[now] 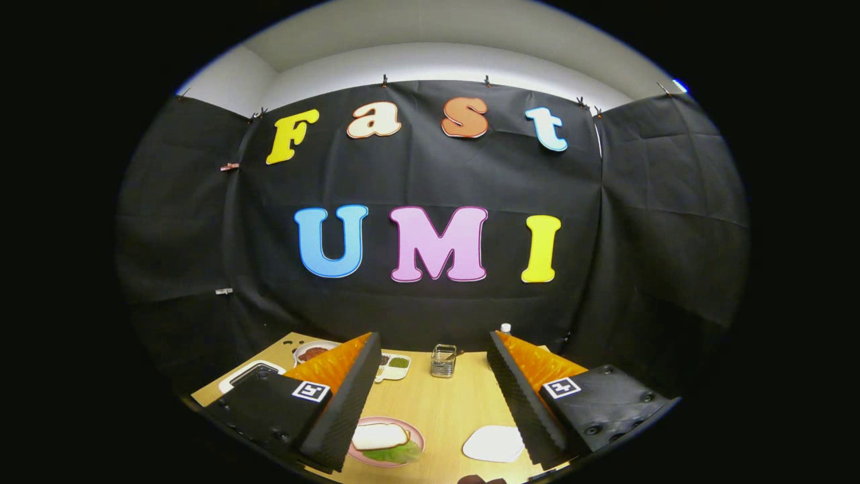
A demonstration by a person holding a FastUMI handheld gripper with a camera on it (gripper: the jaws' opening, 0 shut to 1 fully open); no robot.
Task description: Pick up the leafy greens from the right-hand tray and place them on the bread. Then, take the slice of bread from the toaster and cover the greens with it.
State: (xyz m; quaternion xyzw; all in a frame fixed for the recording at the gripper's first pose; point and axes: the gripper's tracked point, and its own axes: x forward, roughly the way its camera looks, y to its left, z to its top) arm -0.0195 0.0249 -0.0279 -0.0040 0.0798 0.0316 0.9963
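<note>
Gripper: one gripper (pixel 430 396), its two black-padded fingers (pixel 346 403) spread wide with nothing between them but bare table.
Table: one light wooden table (pixel 437 410), running from the fingers back to the black cloth wall.
Pink plate: one pink plate (pixel 410 430), just beside the inner edge of the left finger, which partly covers it; taken below as the landmark.
Bread: one white slice of bread (pixel 377 435) lying flat on the pink plate, its long axis running roughly across the gap between the fingers.
Leafy greens: one green leaf (pixel 396 453) on the pink plate, tucked under the near edge of the bread and sticking out toward the camera side; its long axis runs about parallel to the slice.
White plate: one pale plate (pixel 494 444), to the right of the pink plate, close to the inner edge of the right finger.
Toaster: one small wire-sided toaster (pixel 443 360), well beyond the pink plate, near the wall; its contents cannot be told.
Trays: one divided tray (pixel 396 366) with a green patch, beyond the pink plate and left of the toaster; one dark tray (pixel 250 373) with a white rim, far to the left, behind the left finger.
Bowl: one bowl (pixel 312 351) of reddish-brown food, beyond the left finger.
Bottle: one white cap (pixel 505 328) showing above the right finger.
</note>
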